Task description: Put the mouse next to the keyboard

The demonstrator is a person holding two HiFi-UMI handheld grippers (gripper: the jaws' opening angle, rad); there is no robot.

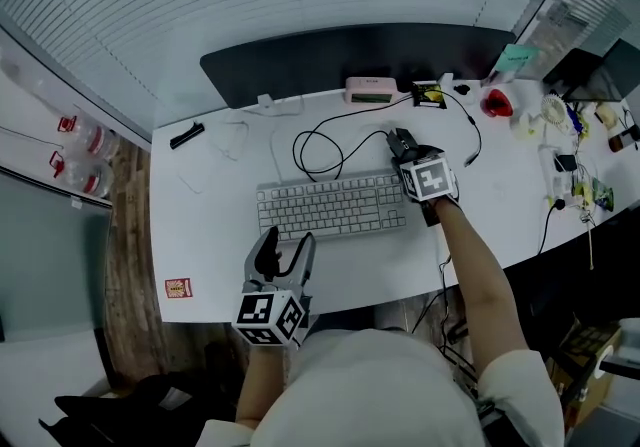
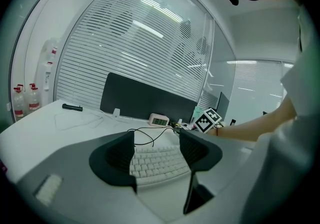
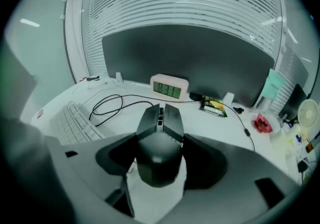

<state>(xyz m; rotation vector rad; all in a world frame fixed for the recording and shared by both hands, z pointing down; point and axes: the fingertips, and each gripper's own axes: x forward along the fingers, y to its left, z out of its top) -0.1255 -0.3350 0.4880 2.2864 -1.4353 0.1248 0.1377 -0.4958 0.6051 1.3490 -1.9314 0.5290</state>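
Note:
A black wired mouse (image 1: 403,144) (image 3: 160,123) sits between the jaws of my right gripper (image 1: 409,159) (image 3: 159,141), just off the upper right corner of the white keyboard (image 1: 332,206) (image 3: 67,120). The jaws press on the mouse's two sides. I cannot tell whether the mouse rests on the white table (image 1: 220,265) or hangs just above it. My left gripper (image 1: 283,248) (image 2: 156,150) hovers over the table's front edge, open and empty, with the keyboard (image 2: 155,163) beyond its jaws.
The mouse's black cable (image 1: 320,150) loops behind the keyboard. A pink clock (image 1: 371,89) (image 3: 169,87) stands by the dark divider panel (image 1: 350,55). A black marker (image 1: 186,135) and white cable (image 1: 235,135) lie far left. A red object (image 1: 497,102) and small clutter fill the right end.

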